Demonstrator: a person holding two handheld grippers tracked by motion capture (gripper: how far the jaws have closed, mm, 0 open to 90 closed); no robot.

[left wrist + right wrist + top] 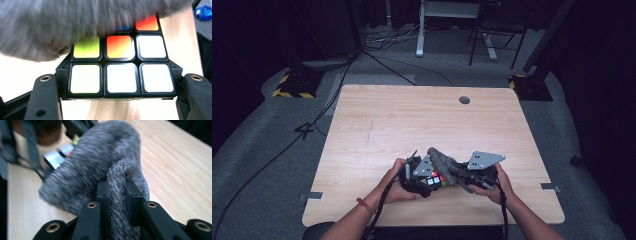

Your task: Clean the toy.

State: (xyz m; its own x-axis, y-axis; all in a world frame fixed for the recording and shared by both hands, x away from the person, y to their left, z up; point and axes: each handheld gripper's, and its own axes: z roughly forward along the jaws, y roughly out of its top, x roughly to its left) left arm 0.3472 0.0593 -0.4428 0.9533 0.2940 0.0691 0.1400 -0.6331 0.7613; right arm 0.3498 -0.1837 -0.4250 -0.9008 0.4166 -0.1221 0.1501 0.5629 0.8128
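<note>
A puzzle cube with white, orange and green stickers sits clamped between the black jaws of my left gripper; in the high view the cube rests low near the table's front edge with the left gripper around it. My right gripper is shut on a grey woolly cloth, pinched between its jaws. The cloth drapes from the right gripper over the top of the cube, and in the left gripper view the cloth hides the cube's far rows.
The wooden table has a round cable hole near its far edge. Beyond it on the grey floor are cables, a desk leg and yellow-black striped stand bases.
</note>
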